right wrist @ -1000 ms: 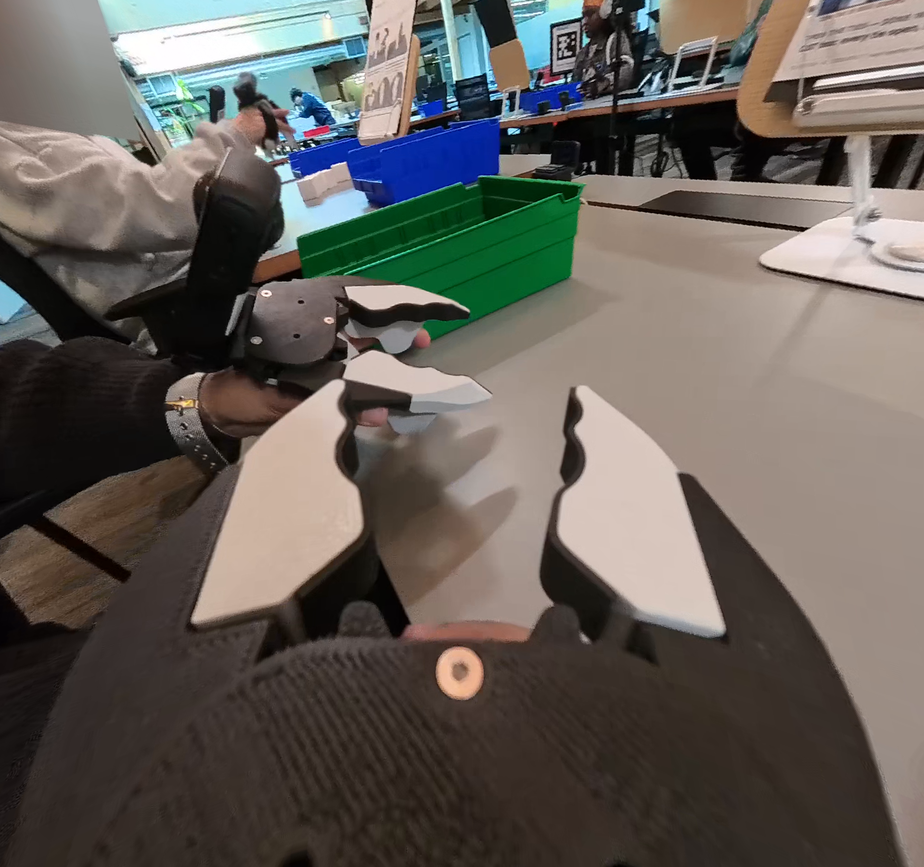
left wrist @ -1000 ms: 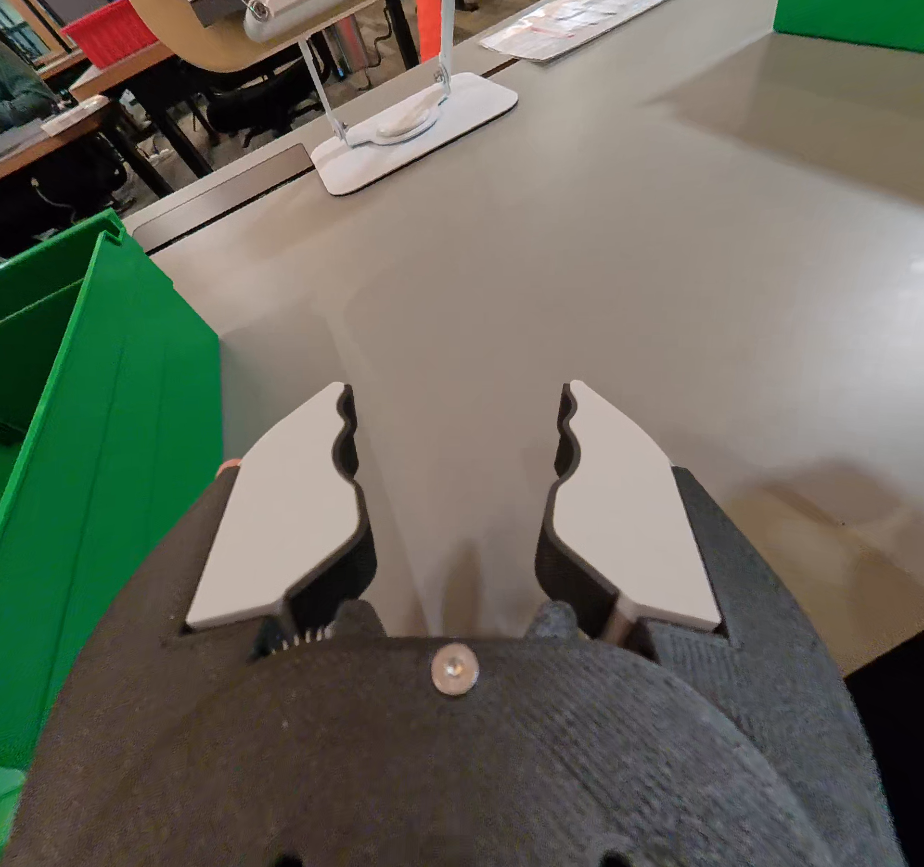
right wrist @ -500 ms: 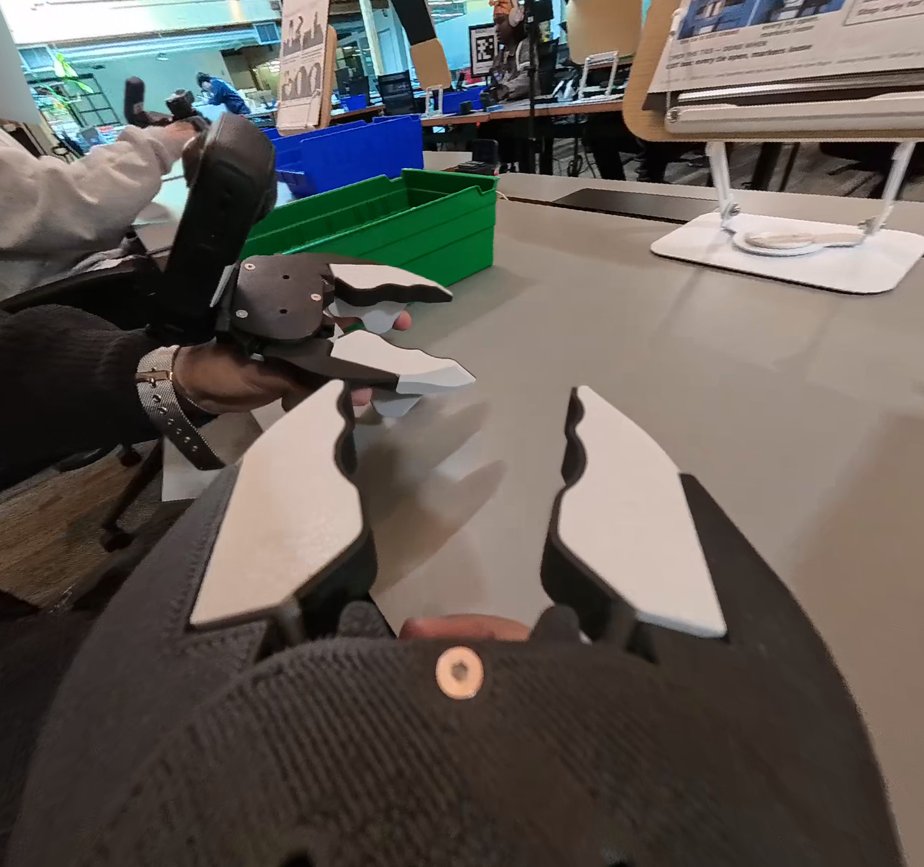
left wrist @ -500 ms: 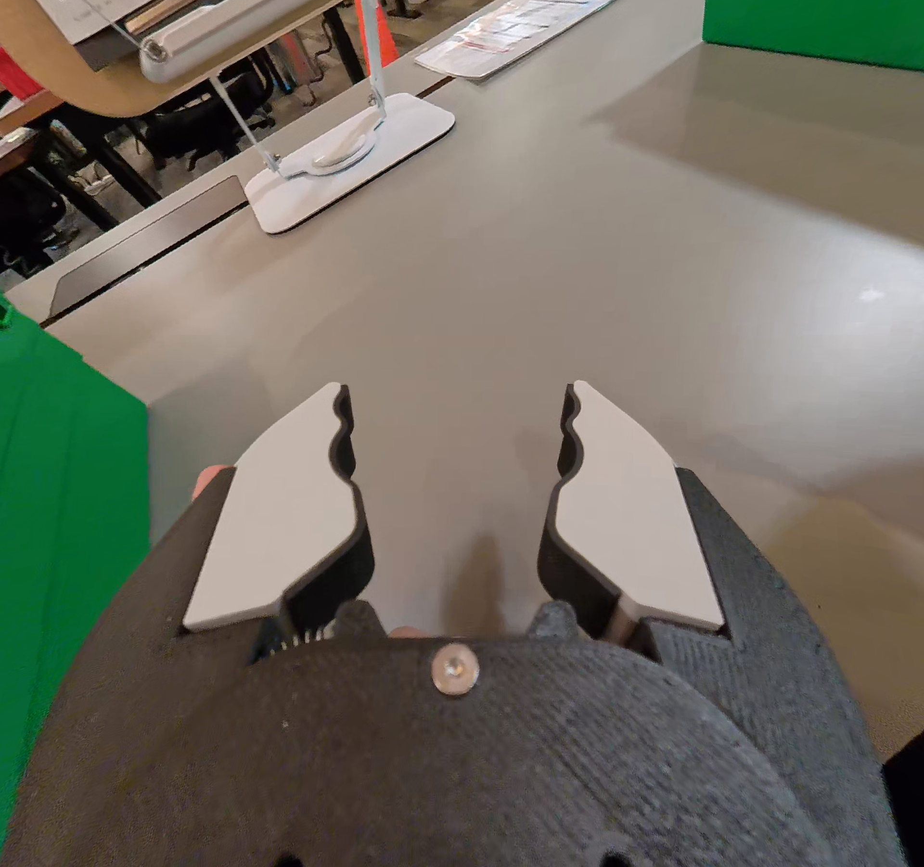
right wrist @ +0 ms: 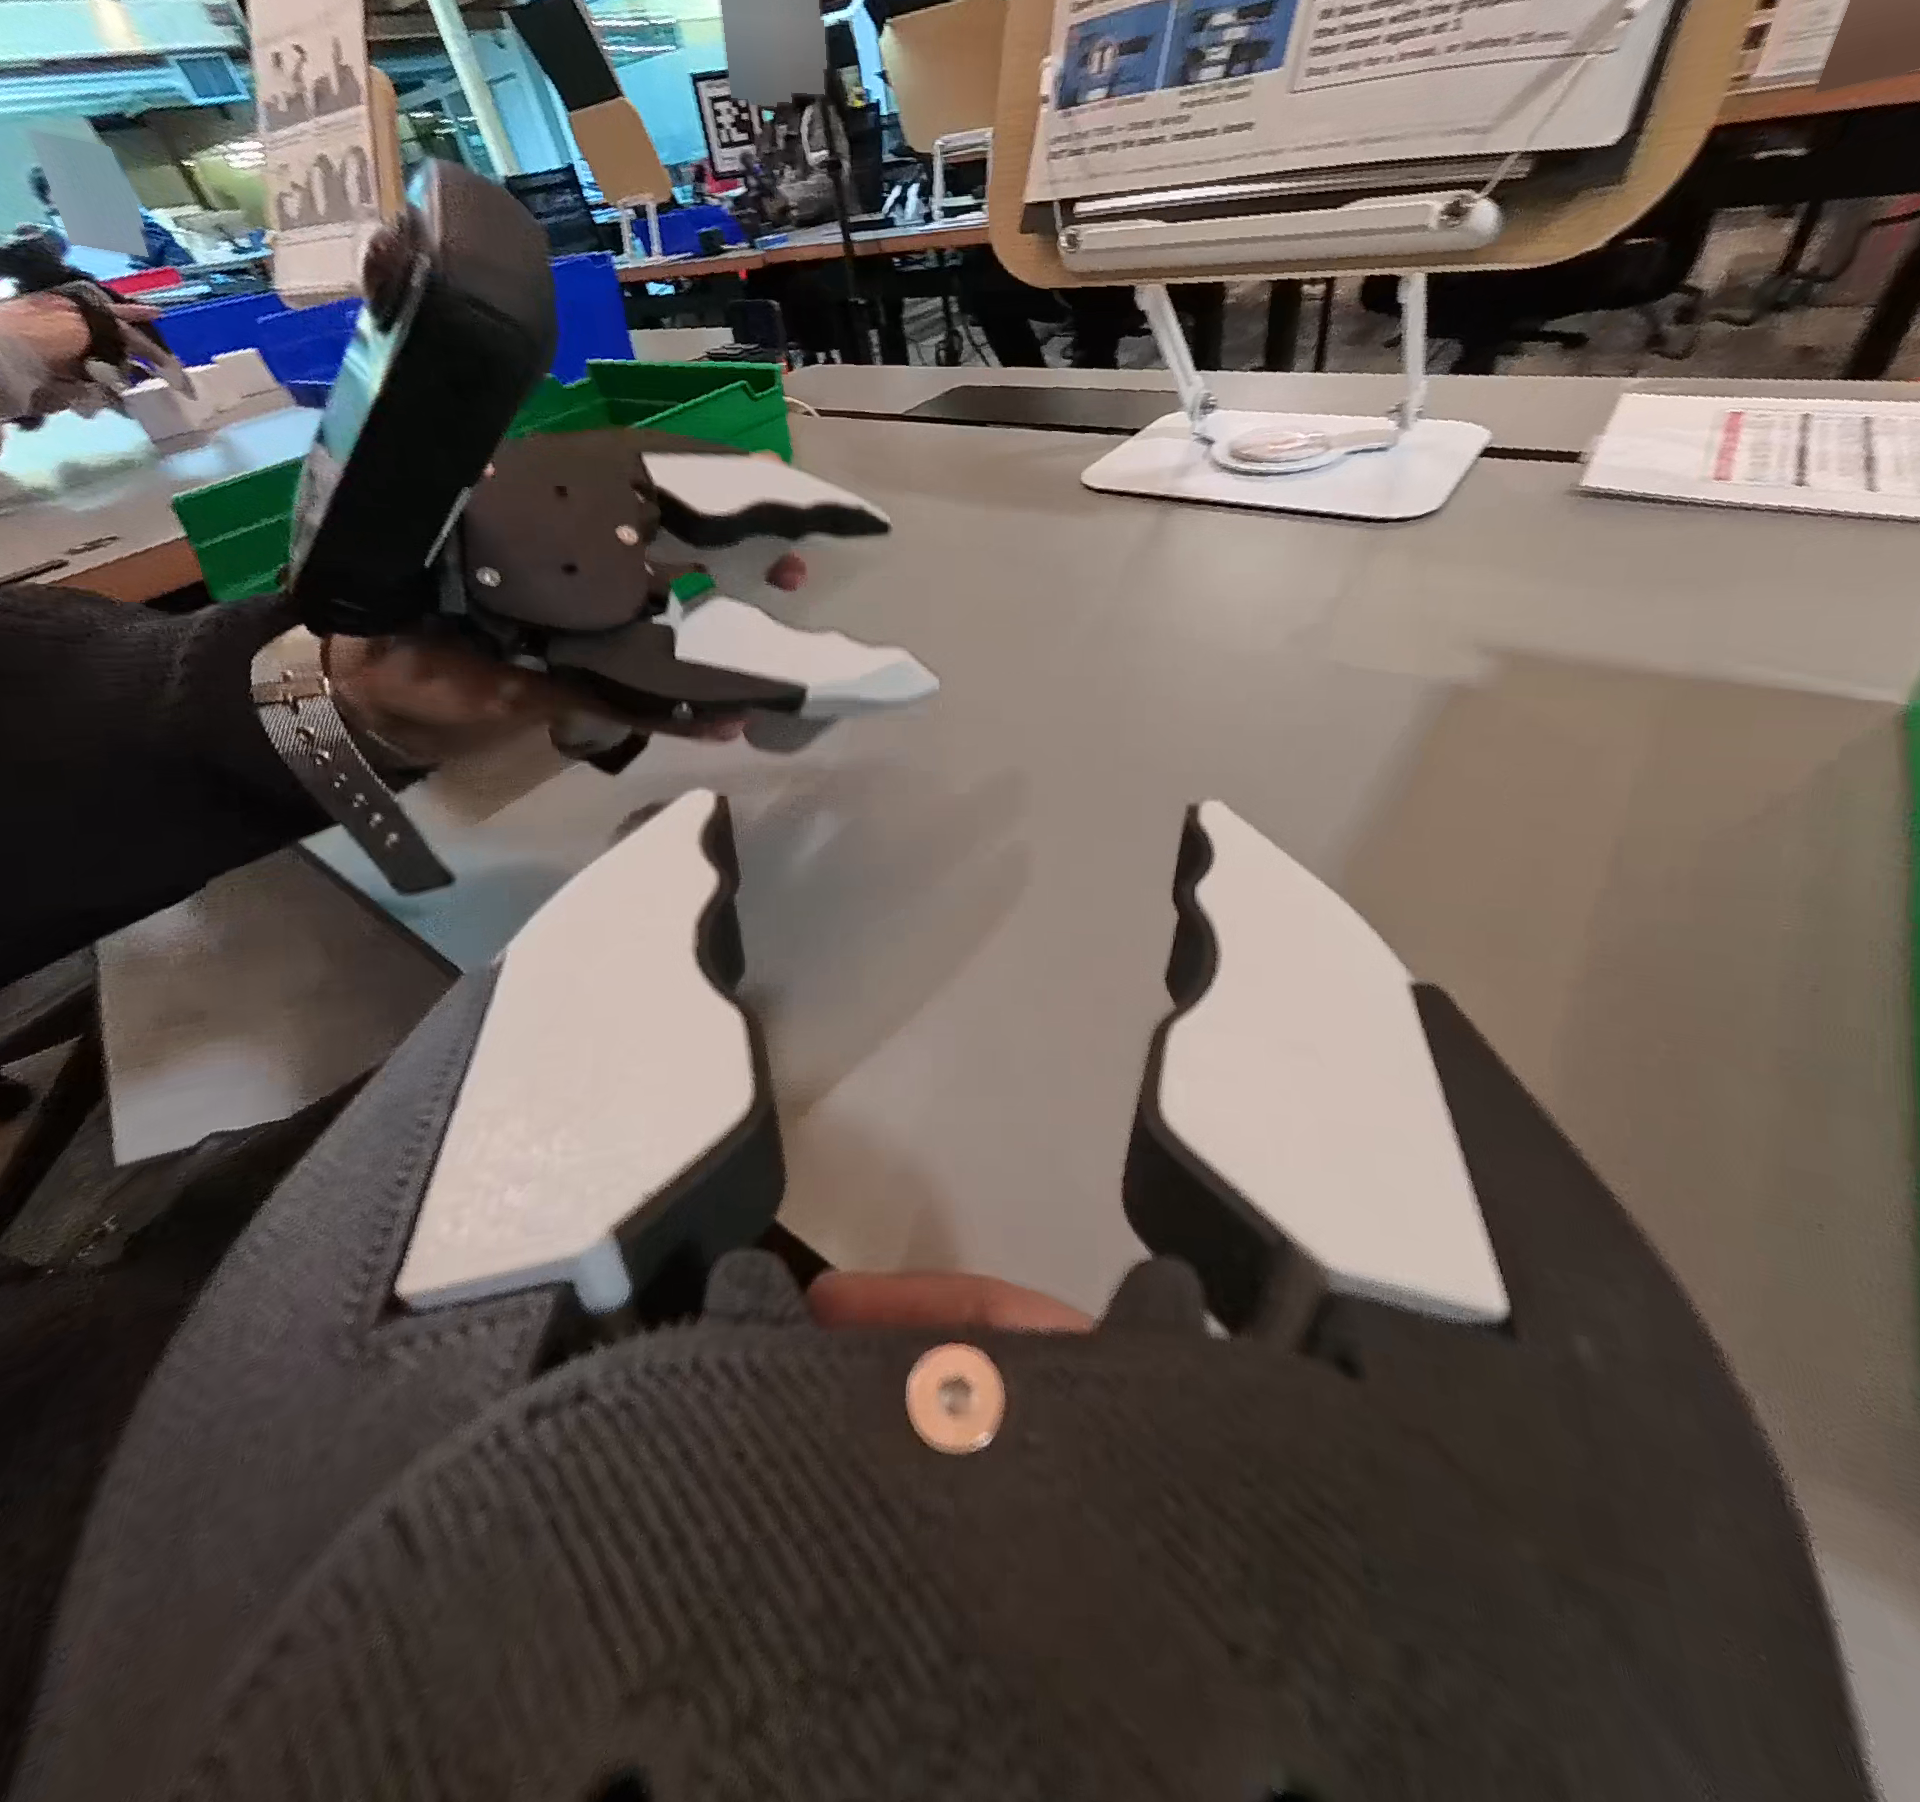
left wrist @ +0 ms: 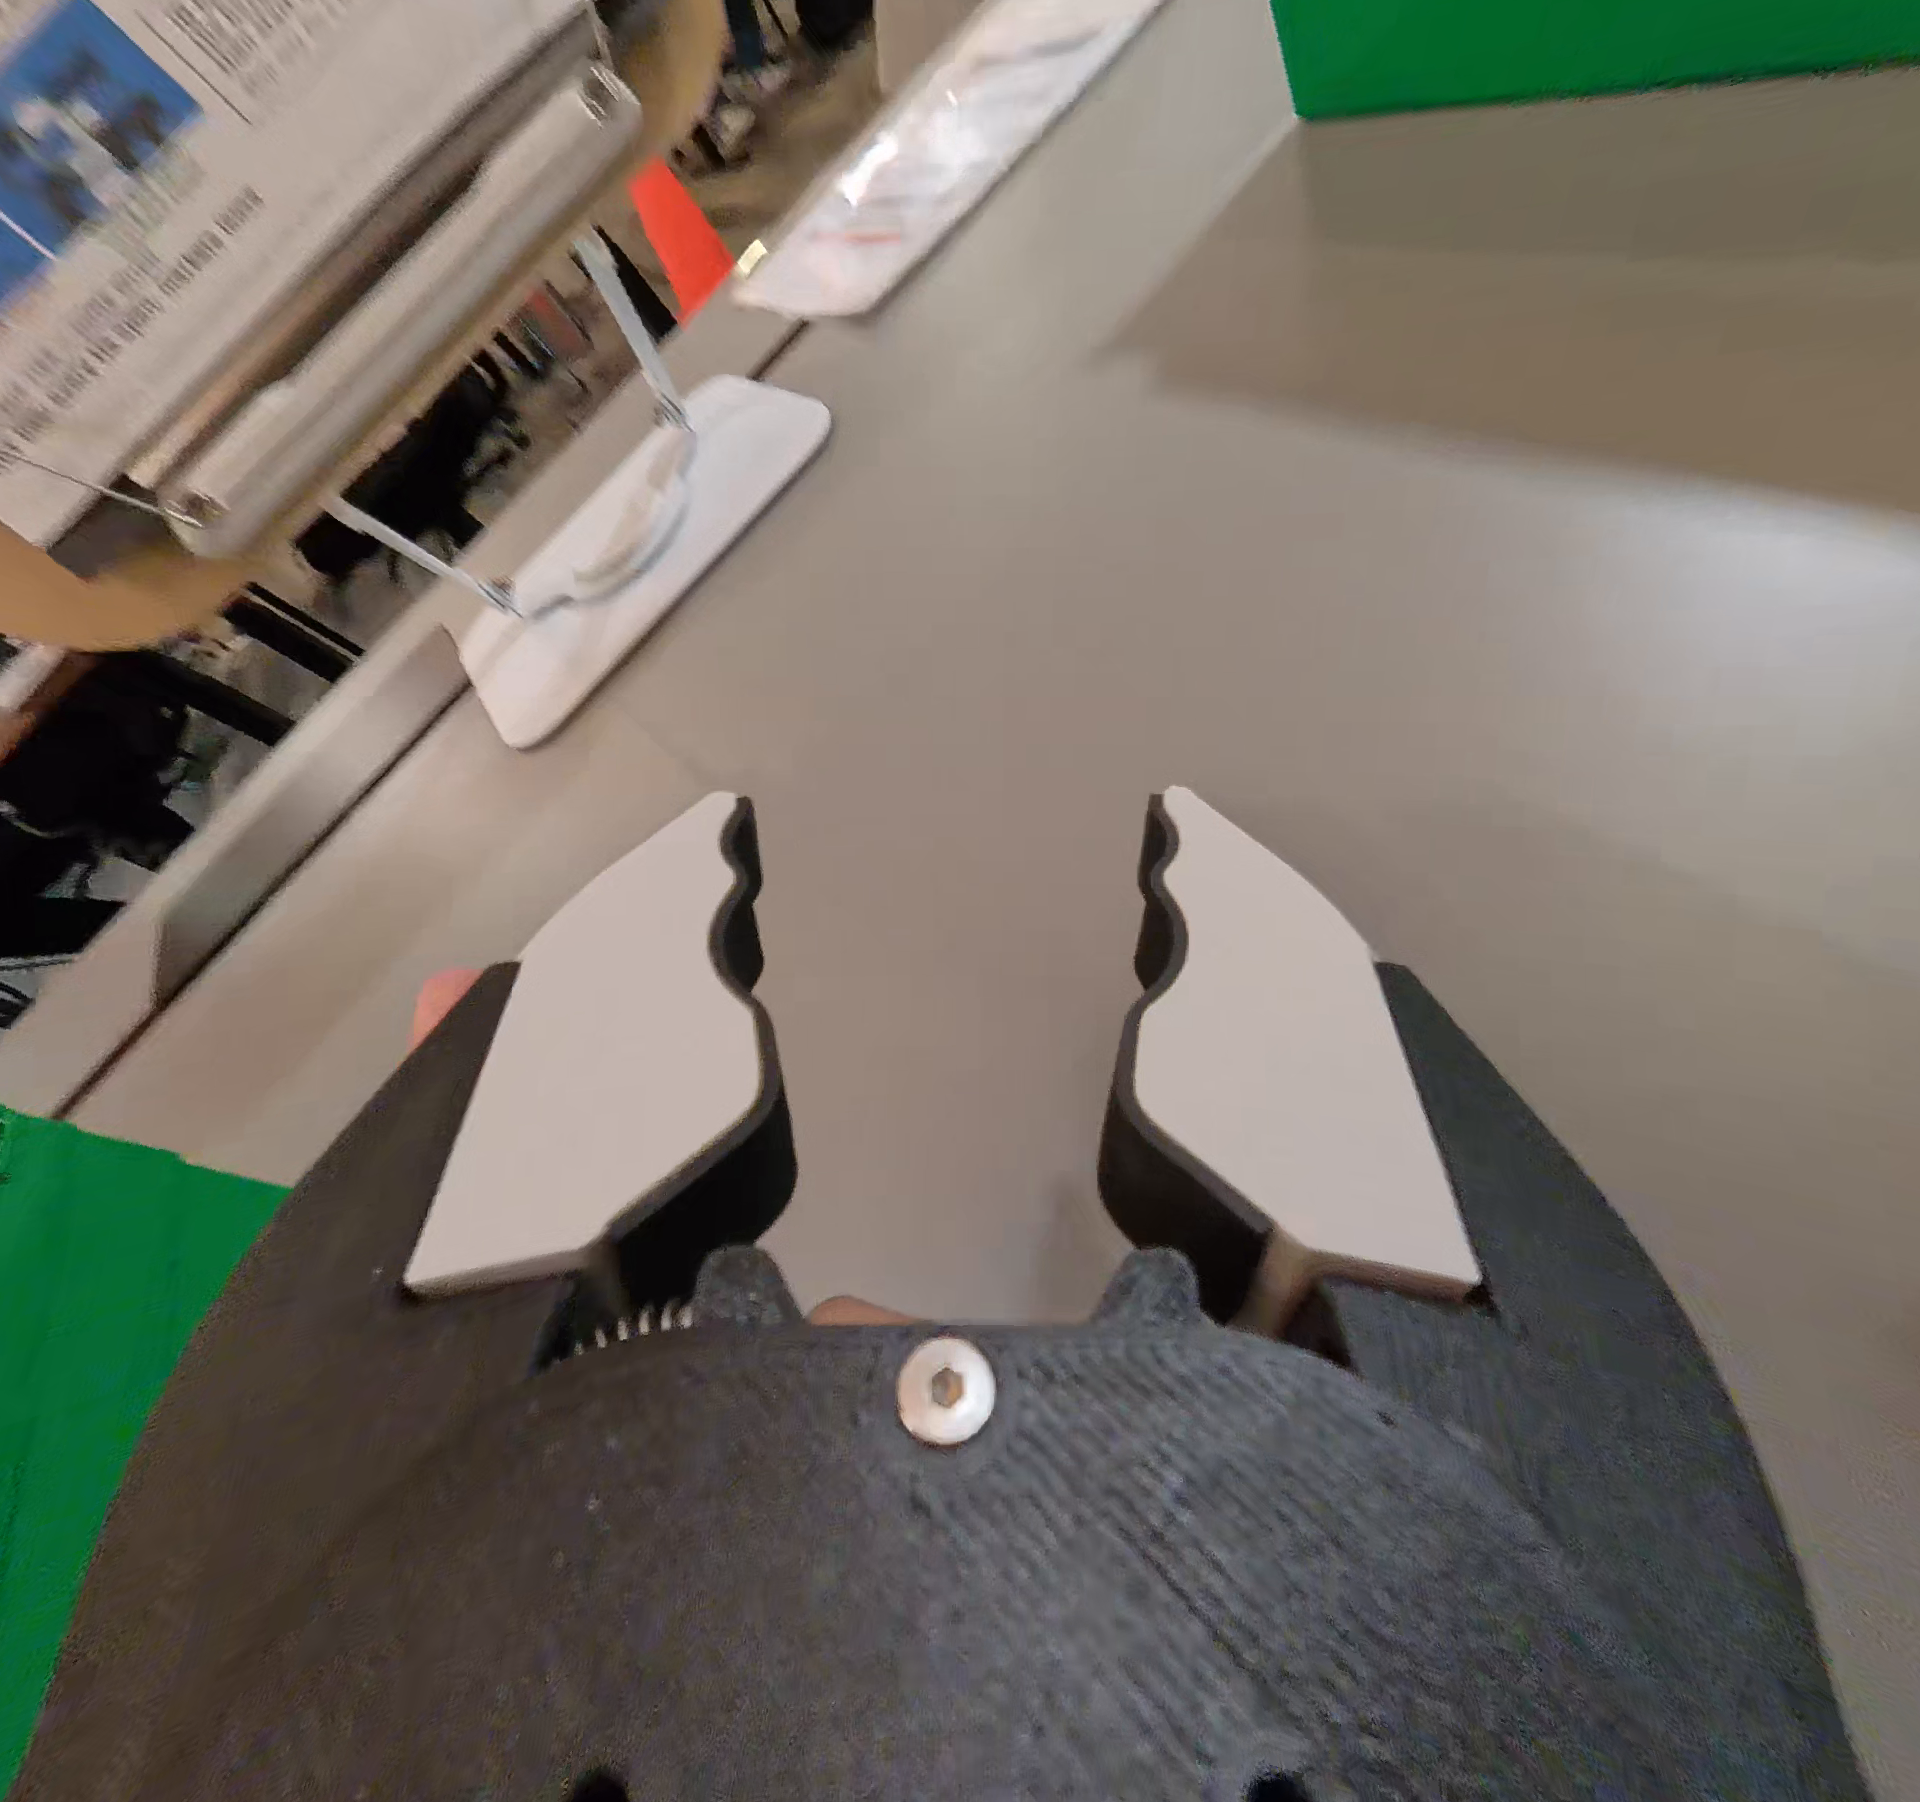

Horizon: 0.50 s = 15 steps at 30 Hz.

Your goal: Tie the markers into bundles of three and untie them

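While both hover over the smooth grey table (left wrist: 1351, 661) | left gripper (left wrist: 951, 807) jaws spread, empty | right gripper (right wrist: 956, 822) jaws spread, empty | scalloped white fingers (right wrist: 623, 1025), ribbed black bodies | green plastic bin (right wrist: 665, 412) beyond left gripper.

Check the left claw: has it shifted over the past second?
Yes. In the right wrist view the left claw now sits farther along the grey table, away from the green bin and nearer the white stand base.

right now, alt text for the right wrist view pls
The open right gripper hovers over a bare grey table, holding nothing. To its left a hand holds the open left gripper, with a green bin behind and a document stand farther back.
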Tool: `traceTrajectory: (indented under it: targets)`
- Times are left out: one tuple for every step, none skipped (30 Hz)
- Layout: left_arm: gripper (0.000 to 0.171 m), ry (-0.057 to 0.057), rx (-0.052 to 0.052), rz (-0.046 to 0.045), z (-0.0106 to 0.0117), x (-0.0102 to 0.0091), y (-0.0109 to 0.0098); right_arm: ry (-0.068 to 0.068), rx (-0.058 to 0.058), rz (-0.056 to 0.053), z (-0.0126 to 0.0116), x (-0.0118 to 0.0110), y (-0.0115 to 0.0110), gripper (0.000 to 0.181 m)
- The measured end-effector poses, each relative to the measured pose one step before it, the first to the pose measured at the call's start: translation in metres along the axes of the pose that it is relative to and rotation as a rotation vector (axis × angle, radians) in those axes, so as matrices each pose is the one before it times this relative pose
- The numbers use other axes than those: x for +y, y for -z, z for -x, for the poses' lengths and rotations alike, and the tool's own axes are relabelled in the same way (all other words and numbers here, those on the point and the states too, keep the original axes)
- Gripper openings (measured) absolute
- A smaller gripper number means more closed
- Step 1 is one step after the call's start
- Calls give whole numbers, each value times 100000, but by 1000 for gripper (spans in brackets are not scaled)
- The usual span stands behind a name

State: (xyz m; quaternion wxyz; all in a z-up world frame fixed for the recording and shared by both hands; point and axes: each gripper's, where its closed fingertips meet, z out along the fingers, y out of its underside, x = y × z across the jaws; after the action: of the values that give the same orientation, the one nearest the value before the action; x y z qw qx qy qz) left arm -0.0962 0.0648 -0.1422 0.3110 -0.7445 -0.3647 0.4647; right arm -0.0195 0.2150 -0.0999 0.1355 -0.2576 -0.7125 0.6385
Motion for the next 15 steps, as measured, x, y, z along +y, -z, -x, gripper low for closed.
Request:
traceTrajectory:
  targets:
    - [65, 121, -925, -2238, 450, -550, -246, -284, 1633, -38, -287, 75, 409, 82]
    - [62, 1265, 617, -1970, 174, -528, -306, -640, 1448, -132, -270, 56, 384, 81]
    - [61, 2234, 1092, -1244, 22, -448, -379, -759, 1543, -198, -293, 62, 355, 81]
    - [59, 2376, 1799, -702, -155, -372, -430, -609, 1543, -120, -296, 71, 356, 80]
    - [57, 2236, 2280, -616, -315, -342, -472, -500, 1120, 164, -232, 127, 352, 79]
    - [55, 2005, 1965, -872, -328, -352, -467, -560, 963, 563, -183, 199, 350, 79]
    - [52, 1310, 1898, -1028, -369, -374, -473, -543, 1349, 651, -222, 204, 355, 79]
    - [50, 478, 1664, -880, -378, -352, -462, -233, 1222, 264, -167, 132, 366, 79]
    - [45, 88, 425, -984, -237, -368, -441, 87, 1087, -16, -143, 86, 373, 79]
    - [37, -579, 243, -1036, -227, -382, -416, 280, 1453, 17, -178, 72, 362, 78]
    - [29, -721, 1182, -1690, -360, -467, -352, 427, 1404, -9, -152, 62, 352, 78]
    - [20, -420, 1884, -2274, -472, -532, -301, 424, 1123, -52, -123, 73, 332, 77]
    - [13, 32, 2130, -1956, -502, -484, -309, 307, 1125, 11, -115, 98, 312, 76]
    - [9, 589, 1775, -1038, -459, -400, -346, 346, 1025, 222, -112, 124, 270, 75]
    - [2, 746, 1763, -403, -440, -276, -322, 316, 817, 176, -83, 76, 203, 74]
